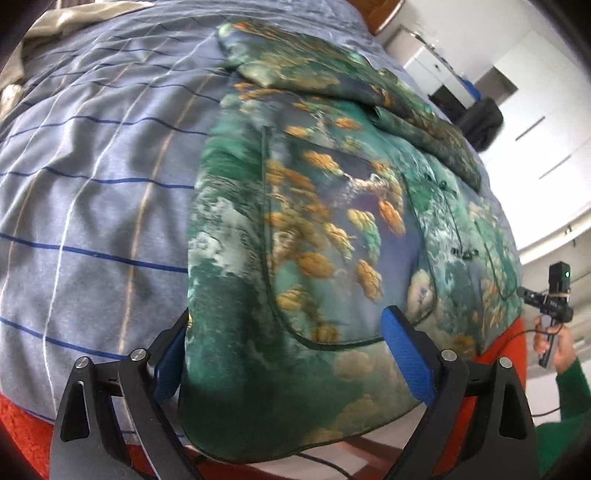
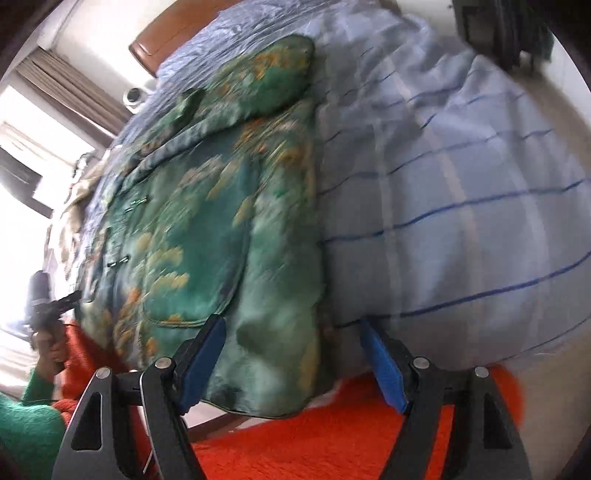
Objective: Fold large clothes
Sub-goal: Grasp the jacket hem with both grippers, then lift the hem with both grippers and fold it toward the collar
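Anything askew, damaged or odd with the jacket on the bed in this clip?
Nothing stands out. The green patterned jacket lies flat on the striped bedspread, one sleeve folded across its top, hem overhanging the bed's edge. Both grippers, left and right, have open jaws at the hem.

Right wrist view motion-blurred, jacket (image 2: pixel 221 206) print smeared (bedspread (image 2: pixel 461 221) stripes too), dark object (image 2: pixel 498 33) cropped top right

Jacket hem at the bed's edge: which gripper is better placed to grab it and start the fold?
Probably the left gripper: its open jaws straddle the jacket hem. The right gripper, also open, sits at the jacket's side edge, half over the bedsheet.
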Available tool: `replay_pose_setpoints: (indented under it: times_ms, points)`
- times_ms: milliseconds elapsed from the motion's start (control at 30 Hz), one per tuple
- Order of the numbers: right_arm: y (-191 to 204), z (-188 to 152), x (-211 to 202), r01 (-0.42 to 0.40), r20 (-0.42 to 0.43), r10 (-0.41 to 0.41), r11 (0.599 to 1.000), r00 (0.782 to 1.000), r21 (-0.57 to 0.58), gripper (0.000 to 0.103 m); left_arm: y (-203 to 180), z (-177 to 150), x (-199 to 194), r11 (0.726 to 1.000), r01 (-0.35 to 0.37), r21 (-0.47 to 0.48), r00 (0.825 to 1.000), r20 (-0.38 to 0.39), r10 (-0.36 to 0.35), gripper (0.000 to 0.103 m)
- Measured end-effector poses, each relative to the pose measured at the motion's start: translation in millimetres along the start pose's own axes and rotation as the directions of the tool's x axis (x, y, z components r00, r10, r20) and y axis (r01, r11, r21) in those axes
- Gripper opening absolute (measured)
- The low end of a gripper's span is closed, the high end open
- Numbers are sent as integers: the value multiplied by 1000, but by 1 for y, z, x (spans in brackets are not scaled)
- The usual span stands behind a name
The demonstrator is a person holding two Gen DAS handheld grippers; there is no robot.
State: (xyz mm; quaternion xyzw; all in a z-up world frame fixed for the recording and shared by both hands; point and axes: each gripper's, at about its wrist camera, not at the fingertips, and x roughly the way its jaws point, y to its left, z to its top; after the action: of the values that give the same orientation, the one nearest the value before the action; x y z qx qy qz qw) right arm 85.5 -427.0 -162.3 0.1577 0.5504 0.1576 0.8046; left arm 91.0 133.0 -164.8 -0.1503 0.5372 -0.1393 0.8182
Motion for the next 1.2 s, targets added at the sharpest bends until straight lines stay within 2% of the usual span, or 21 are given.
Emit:
replay_pose_setpoints:
  times_ms: [100,167,200,233,300,367,400,633,700,800,900,1033,1100,1200]
  points:
    - [9,3,17,-69,-4,69,998,998,5,78,-4,-2,0,999,-44,23,999,-22,44,76]
    - [22,7,27,-84,-42,83,996,996,-32,62,-5,-2,-4,997,-66,32,997,-34,67,69]
    - [30,10,29,-79,-58,75,994,995,-72,35,-6,-2,-5,996,-81,30,996,-43,82,63]
    - [36,11,27,-76,-67,70,993,995,-92,26,-4,-4,-7,995,-92,30,995,-48,93,59]
    - [46,17,22,-75,-72,67,992,995,-101,19,-8,-3,-11,993,-115,31,992,-48,116,30]
    - [56,21,15,-85,-60,78,990,995,-114,17,-12,1,-17,994,-106,21,993,-48,107,16]
    - [64,25,7,-100,-45,95,987,994,-123,17,-11,2,-20,995,-100,14,994,-47,101,13]
    - [93,26,-33,-148,11,151,976,988,-159,16,-18,1,-65,999,-33,-14,999,8,33,11]
    - [94,19,-40,-160,7,163,976,987,-148,16,-19,-7,-74,999,-42,6,999,0,42,11]
    - [88,3,-50,-195,-12,195,974,981,-113,16,-15,-32,-78,997,-78,26,996,-45,79,11]
    - [78,-21,-57,-229,-33,228,973,973,-38,15,-3,-66,-79,997,-78,6,989,-129,78,11]
    - [65,-52,-60,-255,-65,260,964,964,73,15,4,-95,-98,999,-37,-14,983,-179,33,11]
    - [63,-60,-66,-280,-45,287,952,957,121,15,6,-87,-116,998,20,-65,990,-136,-29,10]
    - [65,-45,-80,-346,39,344,928,938,136,14,7,-54,-147,987,120,-111,993,0,-121,10]
